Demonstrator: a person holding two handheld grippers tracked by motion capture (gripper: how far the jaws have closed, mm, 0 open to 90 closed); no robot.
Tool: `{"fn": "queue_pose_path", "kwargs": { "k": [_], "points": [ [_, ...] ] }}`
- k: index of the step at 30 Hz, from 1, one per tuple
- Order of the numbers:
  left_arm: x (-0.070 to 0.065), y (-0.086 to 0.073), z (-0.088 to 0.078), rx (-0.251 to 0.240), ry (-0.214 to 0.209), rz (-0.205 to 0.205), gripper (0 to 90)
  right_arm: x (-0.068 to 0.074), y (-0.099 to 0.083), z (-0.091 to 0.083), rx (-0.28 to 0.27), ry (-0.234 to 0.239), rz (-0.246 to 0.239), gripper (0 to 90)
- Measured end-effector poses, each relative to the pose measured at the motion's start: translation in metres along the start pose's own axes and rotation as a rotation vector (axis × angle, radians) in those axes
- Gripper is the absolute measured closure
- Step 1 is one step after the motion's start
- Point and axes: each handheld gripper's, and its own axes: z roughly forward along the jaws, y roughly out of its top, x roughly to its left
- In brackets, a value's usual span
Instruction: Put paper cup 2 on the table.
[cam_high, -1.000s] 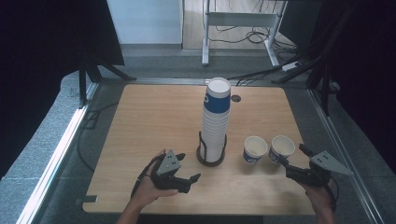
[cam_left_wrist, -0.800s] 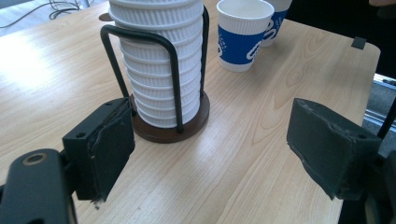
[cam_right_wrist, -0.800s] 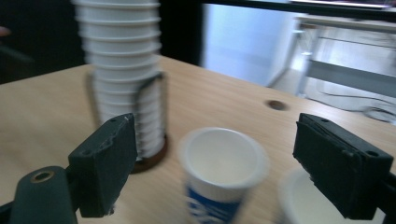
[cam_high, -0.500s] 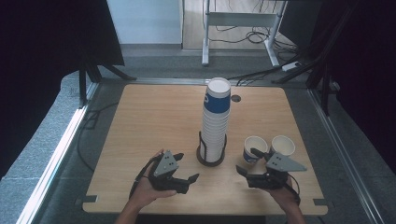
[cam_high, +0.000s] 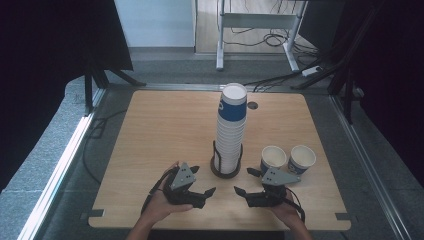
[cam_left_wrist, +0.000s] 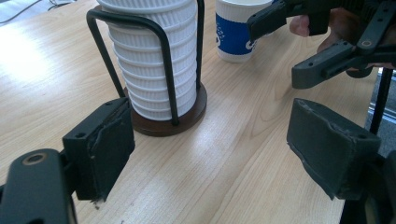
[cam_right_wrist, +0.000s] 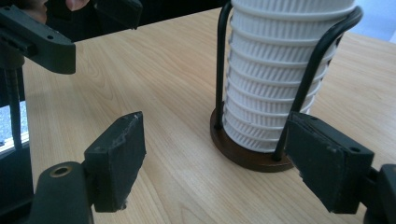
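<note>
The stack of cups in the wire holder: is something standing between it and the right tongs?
Nothing visible does. Bare table lies between the right tongs and the stack of cups in its wire holder. The two loose cups stand off to the side.

We have brought the right gripper leftward along the table's near edge, from beside the two loose paper cups to a spot just in front of the cup stack holder. Its jaws have just been closing (nothing sits between them).
</note>
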Motion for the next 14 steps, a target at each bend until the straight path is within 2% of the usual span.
{"fn": "queue_pose_path", "kwargs": {
  "k": [9,14],
  "points": [
    [0.0012,0.0000,-0.0006,0.001,0.009,0.002,15.4,-0.0021,-0.0014,-0.0005,0.008,-0.009,-0.005,20.8],
    [0.0065,0.0014,-0.0005,-0.010,0.013,-0.021,15.4,-0.0017,-0.0044,0.0036,0.017,0.010,-0.002,20.5]
  ]
}}
